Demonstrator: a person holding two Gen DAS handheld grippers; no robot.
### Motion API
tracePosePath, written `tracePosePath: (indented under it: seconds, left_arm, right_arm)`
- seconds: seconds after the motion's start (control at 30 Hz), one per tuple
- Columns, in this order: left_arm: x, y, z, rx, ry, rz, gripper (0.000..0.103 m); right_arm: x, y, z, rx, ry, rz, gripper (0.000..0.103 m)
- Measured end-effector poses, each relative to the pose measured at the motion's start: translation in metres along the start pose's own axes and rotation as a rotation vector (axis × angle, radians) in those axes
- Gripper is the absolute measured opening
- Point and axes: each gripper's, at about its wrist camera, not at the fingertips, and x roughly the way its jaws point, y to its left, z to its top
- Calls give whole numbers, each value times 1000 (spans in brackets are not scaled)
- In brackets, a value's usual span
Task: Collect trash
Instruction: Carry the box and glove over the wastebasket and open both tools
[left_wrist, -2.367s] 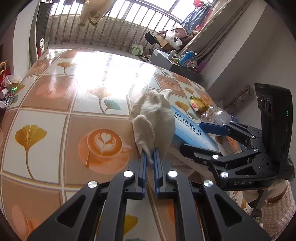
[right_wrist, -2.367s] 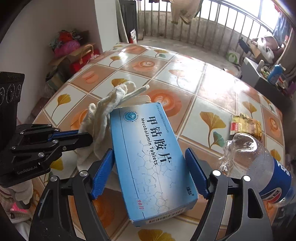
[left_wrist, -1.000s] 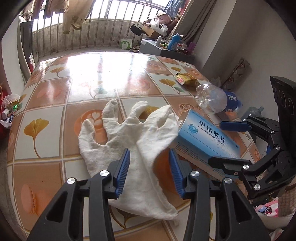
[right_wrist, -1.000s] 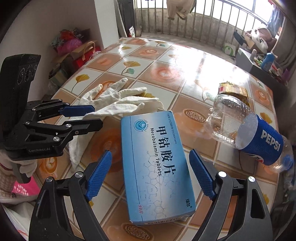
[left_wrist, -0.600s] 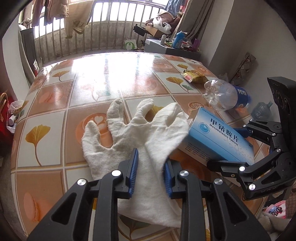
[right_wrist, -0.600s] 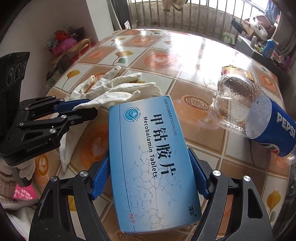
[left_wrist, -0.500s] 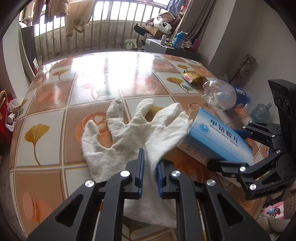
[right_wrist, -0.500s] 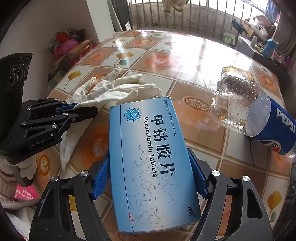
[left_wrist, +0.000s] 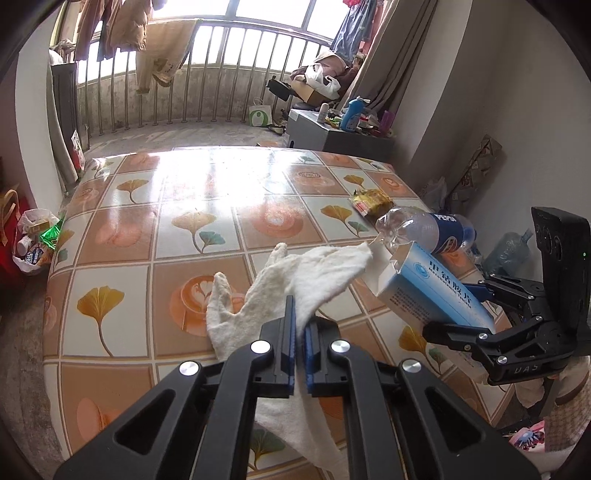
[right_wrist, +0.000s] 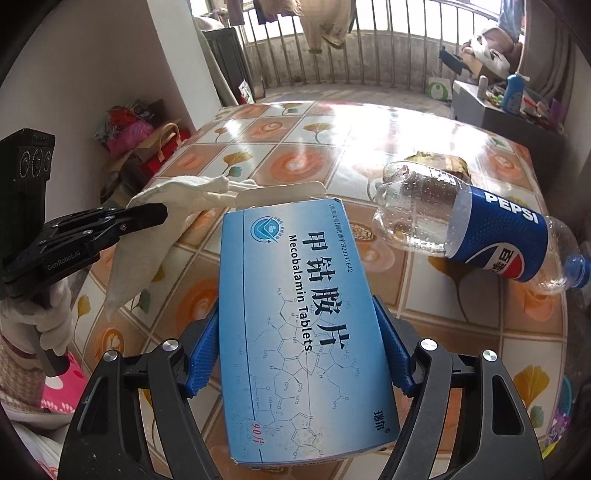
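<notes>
white cloth glove (left_wrist: 295, 280) is hanging pinched in the left gripper (left_wrist: 300, 332) above the tiled table (left_wrist: 147, 236), while the right gripper (right_wrist: 299, 354) is clamping a blue tablet box (right_wrist: 303, 317) near the pepsi bottle (right_wrist: 476, 229).

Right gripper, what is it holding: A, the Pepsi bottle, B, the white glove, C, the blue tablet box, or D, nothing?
C: the right gripper has its blue pads pressed on both long sides of the tablet box, which is tilted up off the table.
</notes>
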Motion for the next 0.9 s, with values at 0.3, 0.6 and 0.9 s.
tracePosePath:
  seconds: [0.3, 0.6, 0.9]
  left_arm:
    - [-31, -17, 28, 12, -80, -61, 3]
    - [-42, -61, 51, 69, -105, -168, 3]
    - [-20, -150, 83, 170, -76, -369, 3]
  right_arm:
    - [-42, -16, -2, 66, -124, 38, 70]
    - [-83, -54, -18, 181, -249, 59, 70]
    - [-140, -126, -55, 417, -414, -8, 71]
